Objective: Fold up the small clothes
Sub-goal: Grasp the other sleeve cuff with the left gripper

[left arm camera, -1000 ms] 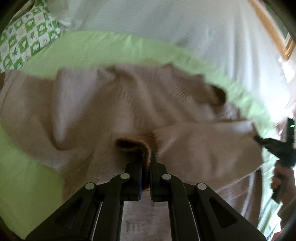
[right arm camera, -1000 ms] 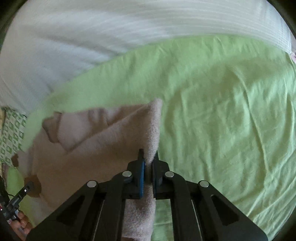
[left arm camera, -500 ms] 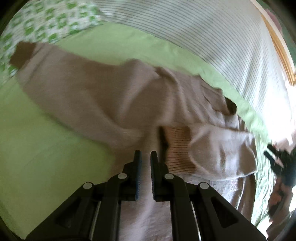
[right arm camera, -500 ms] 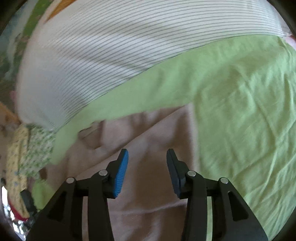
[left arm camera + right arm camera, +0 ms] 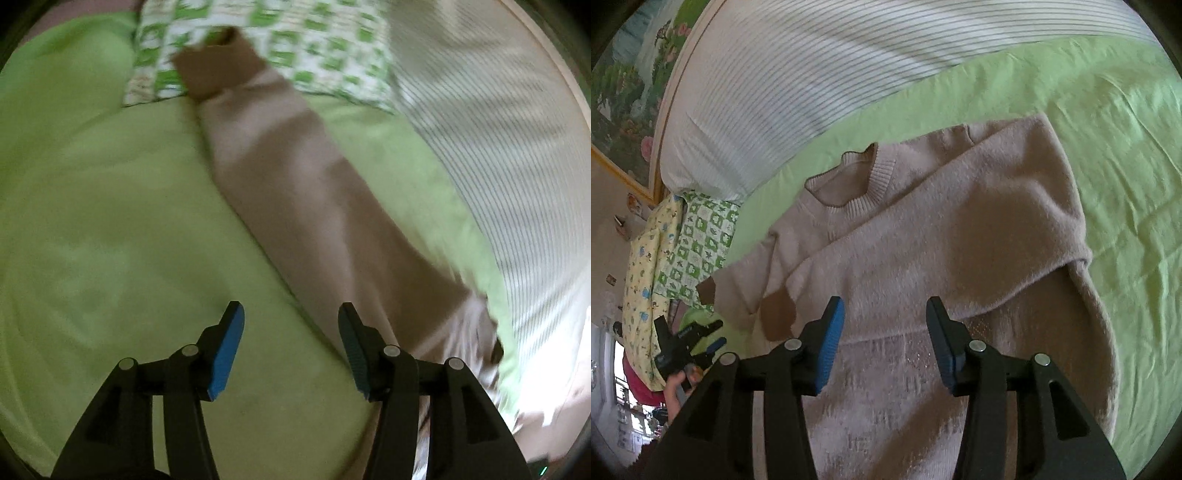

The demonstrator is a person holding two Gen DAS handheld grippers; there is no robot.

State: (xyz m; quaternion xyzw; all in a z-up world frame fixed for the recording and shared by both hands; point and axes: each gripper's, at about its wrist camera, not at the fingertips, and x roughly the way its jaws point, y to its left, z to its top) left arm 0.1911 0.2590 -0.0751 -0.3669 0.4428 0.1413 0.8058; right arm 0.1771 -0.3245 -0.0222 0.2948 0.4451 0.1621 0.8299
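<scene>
Both your grippers, left [image 5: 287, 317] and right [image 5: 884, 314], hang part open and empty, jaws just opened. Beige sweater [image 5: 945, 236] lies under the right gripper on green sheet [image 5: 1108, 122]. Soft, limp knit: pinch outstretched sleeve [image 5: 295, 177] at brown cuff [image 5: 214, 70], ahead of left.

1. A bed is covered by a light green sheet [image 5: 1108, 147], creased on the right.
2. A beige knit sweater [image 5: 960, 240] is spread on the sheet, one sleeve folded across its body.
3. A white striped duvet [image 5: 812, 74] is bunched along the far edge.
4. A green-and-white checked pillow [image 5: 698, 240] lies at the far left, touched by a brown sleeve cuff [image 5: 210, 74].
</scene>
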